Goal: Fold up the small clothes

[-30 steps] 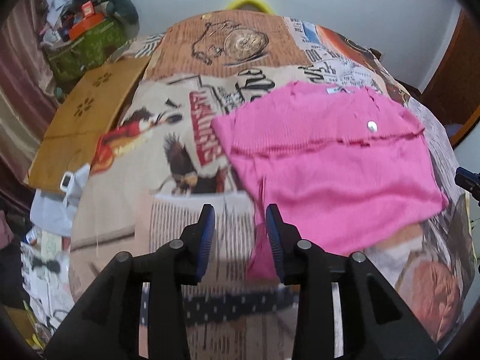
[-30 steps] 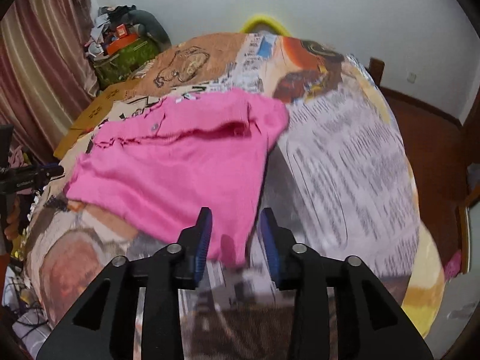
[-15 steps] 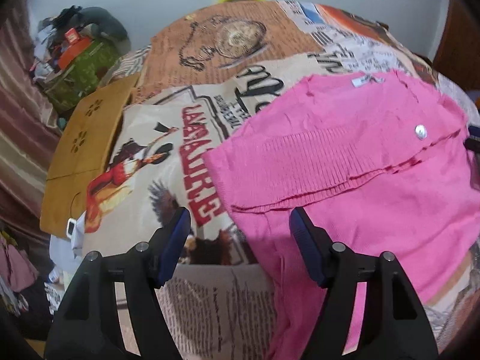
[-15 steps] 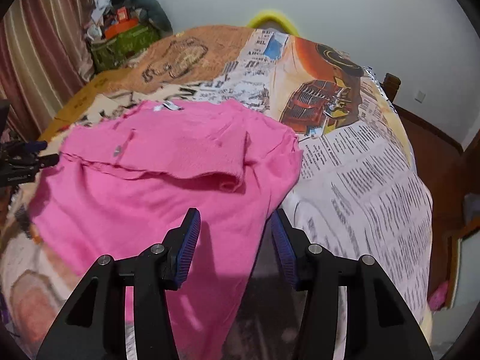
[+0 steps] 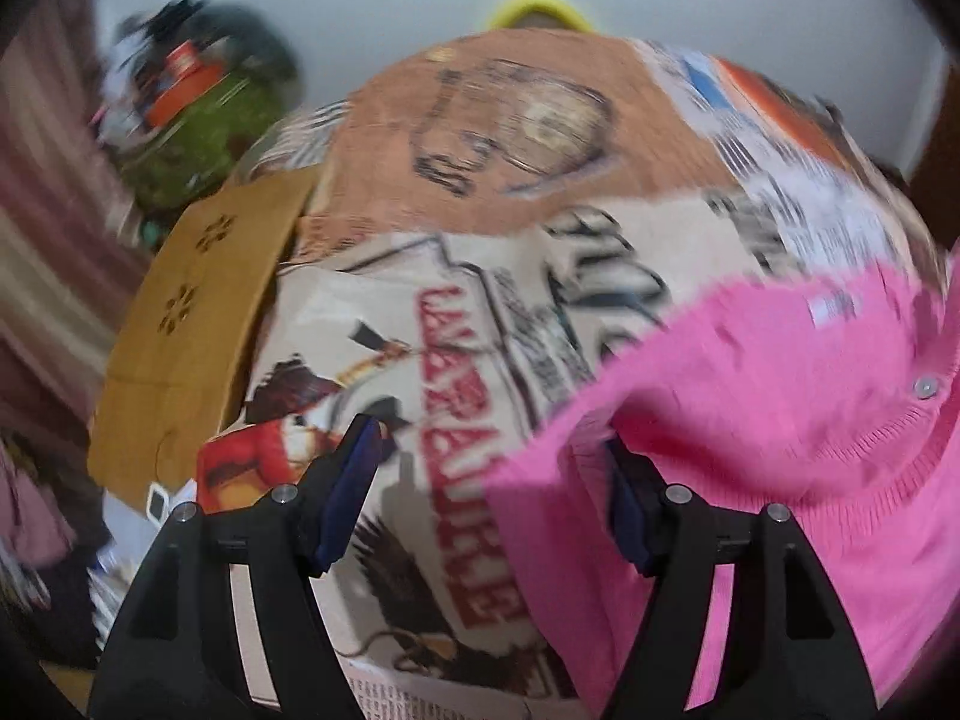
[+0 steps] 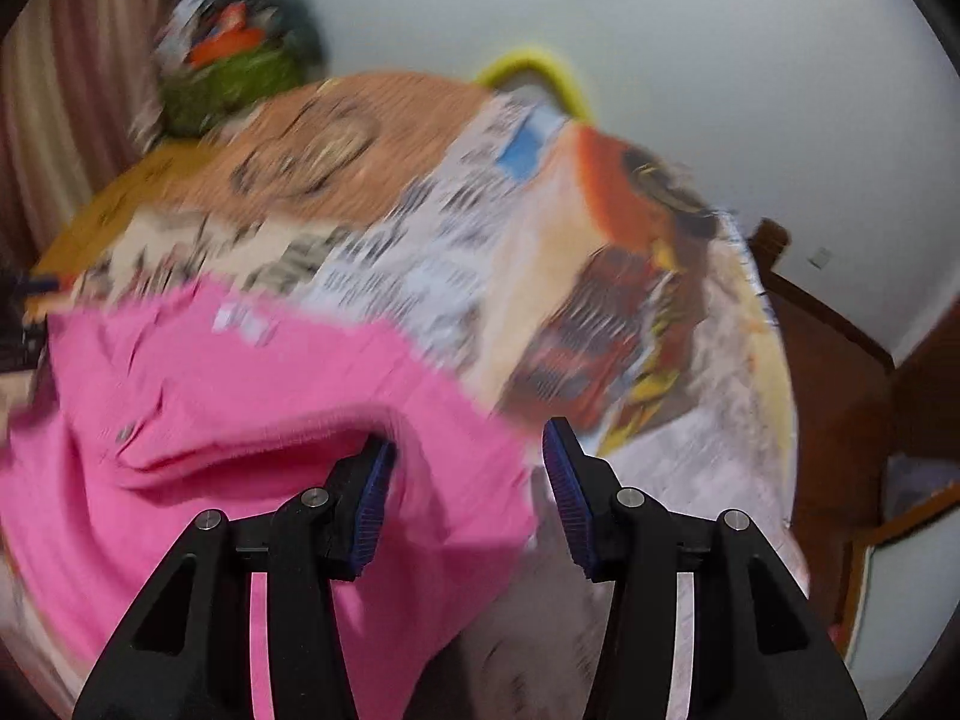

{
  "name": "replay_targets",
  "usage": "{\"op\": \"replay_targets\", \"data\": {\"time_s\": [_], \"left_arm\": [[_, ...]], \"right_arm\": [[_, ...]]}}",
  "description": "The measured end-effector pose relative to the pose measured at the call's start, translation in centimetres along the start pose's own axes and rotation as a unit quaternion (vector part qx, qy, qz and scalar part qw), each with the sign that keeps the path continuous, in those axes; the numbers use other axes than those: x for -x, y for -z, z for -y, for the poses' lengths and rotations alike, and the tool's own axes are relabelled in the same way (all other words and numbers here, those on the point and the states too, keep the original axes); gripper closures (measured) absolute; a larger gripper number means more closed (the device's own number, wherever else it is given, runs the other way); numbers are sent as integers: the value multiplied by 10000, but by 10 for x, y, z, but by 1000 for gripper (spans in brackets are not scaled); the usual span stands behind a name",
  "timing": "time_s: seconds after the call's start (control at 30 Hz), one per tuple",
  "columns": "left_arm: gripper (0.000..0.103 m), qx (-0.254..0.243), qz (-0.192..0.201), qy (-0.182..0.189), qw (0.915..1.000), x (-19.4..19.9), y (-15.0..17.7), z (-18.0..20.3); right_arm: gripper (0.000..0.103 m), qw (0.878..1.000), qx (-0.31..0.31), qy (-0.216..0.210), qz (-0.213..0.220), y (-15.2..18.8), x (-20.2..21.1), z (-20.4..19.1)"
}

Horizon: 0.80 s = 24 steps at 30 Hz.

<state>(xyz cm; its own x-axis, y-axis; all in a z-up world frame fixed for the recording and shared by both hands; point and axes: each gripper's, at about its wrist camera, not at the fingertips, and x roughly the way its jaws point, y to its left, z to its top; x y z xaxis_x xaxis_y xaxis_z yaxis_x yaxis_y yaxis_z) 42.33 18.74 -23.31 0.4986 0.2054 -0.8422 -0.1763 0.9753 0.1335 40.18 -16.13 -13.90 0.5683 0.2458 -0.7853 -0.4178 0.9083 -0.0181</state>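
Observation:
A small pink knitted top [image 5: 750, 420] lies flat on a bed covered with a printed sheet [image 5: 480, 180]; its upper part is folded down over the body. My left gripper [image 5: 492, 480] is open wide at the top's left edge, its right finger against the folded cuff. In the right wrist view the pink top [image 6: 210, 420] fills the lower left. My right gripper [image 6: 468, 474] is open wide over the top's right edge, with its left finger at the fold opening. Both views are motion-blurred.
A brown cardboard piece [image 5: 192, 324] lies on the bed's left edge. A green bag with clutter [image 5: 192, 138] stands at the far left by a striped curtain. A yellow rim [image 6: 534, 72] shows behind the bed. Wooden furniture [image 6: 840, 360] stands to the right.
Both grippers opened wider and moved forward and down, from the top's near hem up to its folded upper edge.

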Motion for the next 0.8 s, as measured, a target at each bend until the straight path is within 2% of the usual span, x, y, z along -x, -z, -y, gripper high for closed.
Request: {"op": "replay_targets", "data": {"time_s": [0.1,0.33,0.57,0.7,0.8], "left_arm": [[34,326,34,269,9991,6,-3,-16],[34,-178,-20,201,9996,8,21,-3],[34,442,21,517,9977,20,32,-23],[34,362,208,501,9979,38,22,-30],[31,233,352,430,9982,50,16,-32]], "right_arm": [[58,9996,-213,19,203,-4,9,9],[58,9999,25,-163,-30,11,5,4],[58,9991,75,-349,-240,25,-11,-1],[58,9983,-97,-510,-259,20,-19,3],[68,9973,-224,-676,-201,15,-21,3]]}}
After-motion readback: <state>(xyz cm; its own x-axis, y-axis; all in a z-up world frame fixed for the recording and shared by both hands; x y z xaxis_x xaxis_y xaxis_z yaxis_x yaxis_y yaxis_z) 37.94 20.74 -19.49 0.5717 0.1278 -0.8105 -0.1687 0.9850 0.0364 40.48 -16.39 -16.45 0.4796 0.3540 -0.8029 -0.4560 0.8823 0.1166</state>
